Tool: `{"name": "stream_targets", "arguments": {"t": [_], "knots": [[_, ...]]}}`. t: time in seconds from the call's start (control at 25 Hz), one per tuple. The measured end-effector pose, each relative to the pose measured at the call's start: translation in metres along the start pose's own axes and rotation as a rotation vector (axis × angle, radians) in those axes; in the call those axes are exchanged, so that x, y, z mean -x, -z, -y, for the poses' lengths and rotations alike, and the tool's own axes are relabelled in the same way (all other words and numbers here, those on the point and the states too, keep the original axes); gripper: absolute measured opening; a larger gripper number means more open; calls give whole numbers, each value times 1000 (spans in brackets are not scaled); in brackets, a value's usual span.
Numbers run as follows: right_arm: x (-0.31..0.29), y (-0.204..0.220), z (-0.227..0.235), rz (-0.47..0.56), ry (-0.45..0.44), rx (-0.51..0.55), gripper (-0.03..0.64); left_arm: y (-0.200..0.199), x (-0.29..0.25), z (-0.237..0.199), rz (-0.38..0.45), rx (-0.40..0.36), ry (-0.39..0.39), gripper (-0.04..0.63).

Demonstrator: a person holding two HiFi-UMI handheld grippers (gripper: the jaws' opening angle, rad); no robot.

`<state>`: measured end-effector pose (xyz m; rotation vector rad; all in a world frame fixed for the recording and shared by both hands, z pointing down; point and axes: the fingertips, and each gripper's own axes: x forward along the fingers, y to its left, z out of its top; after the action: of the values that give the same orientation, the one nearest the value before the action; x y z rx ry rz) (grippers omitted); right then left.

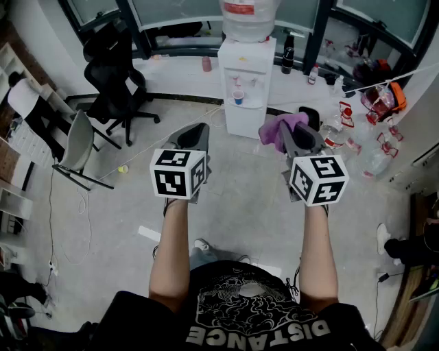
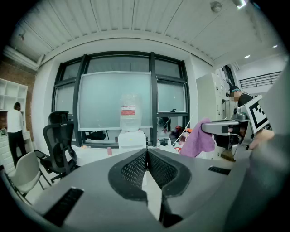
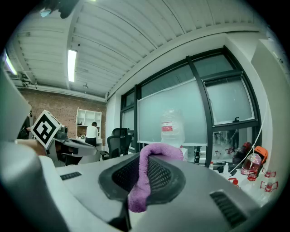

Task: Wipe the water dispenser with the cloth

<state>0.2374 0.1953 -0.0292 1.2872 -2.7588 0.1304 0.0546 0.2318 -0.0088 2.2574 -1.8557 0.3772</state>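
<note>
The white water dispenser stands by the window wall with a clear water bottle on top; it also shows far off as the dispenser in the left gripper view and behind the cloth in the right gripper view, where its bottle rises. A purple cloth is pinched in my right gripper, and this cloth drapes over the shut jaws. My left gripper is shut with nothing in it; its tips meet. Both grippers hover well short of the dispenser.
A black office chair and a grey chair stand at the left. Bottles and bags clutter the floor at the right. A blue cup sits in the dispenser's tap bay. A person stands by shelves far left.
</note>
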Motion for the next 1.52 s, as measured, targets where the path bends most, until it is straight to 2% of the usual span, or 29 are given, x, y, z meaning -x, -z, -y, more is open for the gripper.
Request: {"name": "stream_targets", "arguments": {"t": [0.28,0.44,0.72,1.2,1.52], "knots": [[-8,8,3,-5,-8,-6,32,1,-13,2,-5,-2,11,25],[-29,13,-1,-16,-13,-17,32,4,-28,-11,-19,2,21,25],[-97,21,-7,-44,22,-16,32,9,-74,-61,-29,12,72,25],[-225,3,-24,-97,137,-18,32,-21,-170,-162,-31,-9,220,25],[-291,1,-39,-87,144,-83,32,-22,-204,-201,-32,-35,288,25]]}}
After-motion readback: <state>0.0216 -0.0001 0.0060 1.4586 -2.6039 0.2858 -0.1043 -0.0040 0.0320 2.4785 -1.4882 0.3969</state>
